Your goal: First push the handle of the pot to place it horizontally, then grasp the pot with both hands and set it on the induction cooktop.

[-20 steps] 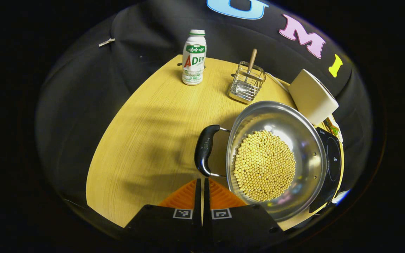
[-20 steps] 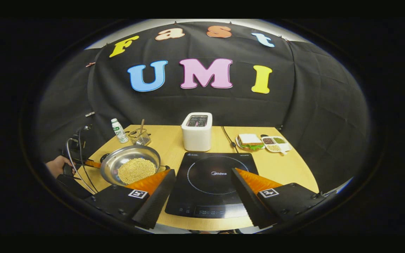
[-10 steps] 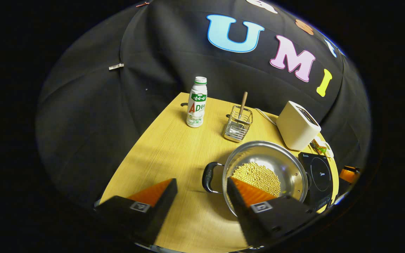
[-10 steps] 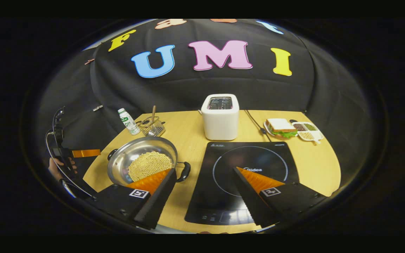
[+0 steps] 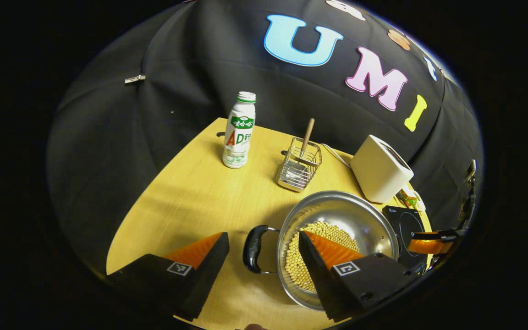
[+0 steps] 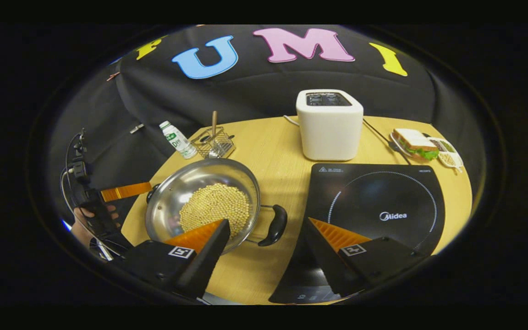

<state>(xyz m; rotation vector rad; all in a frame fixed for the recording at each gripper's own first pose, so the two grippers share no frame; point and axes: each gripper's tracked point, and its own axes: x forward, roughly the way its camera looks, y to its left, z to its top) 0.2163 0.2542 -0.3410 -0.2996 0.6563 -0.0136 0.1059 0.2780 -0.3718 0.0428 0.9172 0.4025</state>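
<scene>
A steel pot [image 5: 346, 215] full of soybeans [image 5: 323, 229] stands on the wooden table [image 5: 190, 197]. It has a black handle on either side. My left gripper [image 5: 261, 237] is open, and the pot's left handle [image 5: 251, 243] shows in the gap between its fingers, untouched. My right gripper [image 6: 268, 223] is open too, with the right handle [image 6: 275, 224] in its gap and the pot [image 6: 186, 183] to its left. The black induction cooktop [image 6: 383, 206] lies just right of the pot. The left gripper [image 6: 122, 191] and the hand holding it appear beyond the pot.
A drink bottle [image 5: 239, 130] and a wire basket [image 5: 298, 165] holding a wooden-handled utensil stand at the back. A white toaster [image 6: 330, 123] sits behind the cooktop. A sandwich plate [image 6: 413, 140] and a divided dish [image 6: 447, 153] lie at the far right.
My left gripper opened, drew back from the left handle, then came in again around it. My right gripper moved forward and left, from over the cooktop to the right handle.
</scene>
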